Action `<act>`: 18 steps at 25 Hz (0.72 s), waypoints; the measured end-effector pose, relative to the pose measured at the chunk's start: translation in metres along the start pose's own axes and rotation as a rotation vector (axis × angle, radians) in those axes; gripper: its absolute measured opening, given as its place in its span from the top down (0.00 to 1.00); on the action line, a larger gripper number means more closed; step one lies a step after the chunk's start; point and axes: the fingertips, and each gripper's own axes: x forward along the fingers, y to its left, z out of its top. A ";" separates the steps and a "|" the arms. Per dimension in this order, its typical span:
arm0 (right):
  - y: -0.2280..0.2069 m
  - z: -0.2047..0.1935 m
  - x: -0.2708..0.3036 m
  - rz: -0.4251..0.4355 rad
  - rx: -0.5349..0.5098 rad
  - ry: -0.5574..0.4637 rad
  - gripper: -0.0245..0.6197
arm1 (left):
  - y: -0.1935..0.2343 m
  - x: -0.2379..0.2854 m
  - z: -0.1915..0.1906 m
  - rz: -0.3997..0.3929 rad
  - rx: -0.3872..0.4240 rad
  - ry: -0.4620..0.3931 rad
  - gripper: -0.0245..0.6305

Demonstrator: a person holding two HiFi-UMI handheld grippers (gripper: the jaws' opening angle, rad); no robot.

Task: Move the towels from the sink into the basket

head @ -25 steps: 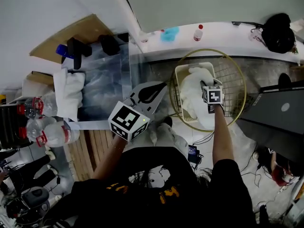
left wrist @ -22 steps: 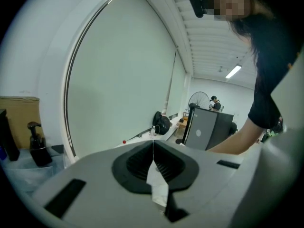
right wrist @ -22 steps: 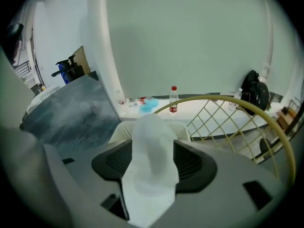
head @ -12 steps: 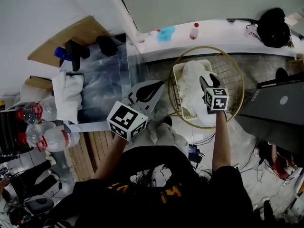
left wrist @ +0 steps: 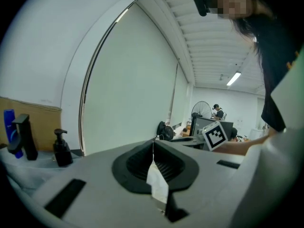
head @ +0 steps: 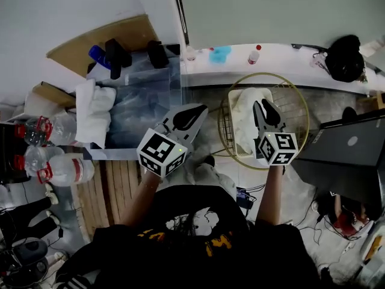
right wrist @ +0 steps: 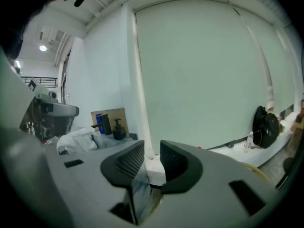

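White towels (head: 245,110) lie heaped in the white wire basket (head: 308,122) with a gold hoop, on the floor at right. My right gripper (head: 263,104) hovers above them. Its jaws have just been closing and stand a narrow gap apart with nothing between them, as the right gripper view (right wrist: 152,148) shows. Another white towel (head: 96,113) hangs over the left edge of the sink (head: 135,110) and also shows in the right gripper view (right wrist: 76,140). My left gripper (head: 195,110) sits near the sink's right corner, and its pads meet with nothing held (left wrist: 153,144).
Dark pump bottles (head: 114,56) and a blue bottle (head: 97,56) stand behind the sink by a cardboard sheet (head: 102,38). Water bottles (head: 54,167) lie at left. A laptop (head: 349,143) sits right of the basket. A black bag (head: 343,56) rests on the windowsill.
My right gripper has risen out of the basket, away from the towels, and its jaws have drawn closer together. The left gripper has shifted only a little by the sink.
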 end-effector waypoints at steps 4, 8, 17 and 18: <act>0.065 0.030 0.004 0.077 -0.042 -0.052 0.80 | 0.017 -0.042 0.000 0.039 -0.008 -0.030 0.95; 0.139 0.049 0.016 0.158 -0.087 -0.086 0.83 | 0.040 -0.095 -0.003 0.082 -0.014 -0.050 0.95; 0.319 0.052 0.061 0.395 -0.176 -0.077 0.88 | 0.115 -0.223 -0.030 0.229 -0.068 -0.078 0.95; 0.340 0.049 0.066 0.429 -0.188 -0.070 0.88 | 0.123 -0.237 -0.034 0.247 -0.073 -0.077 0.95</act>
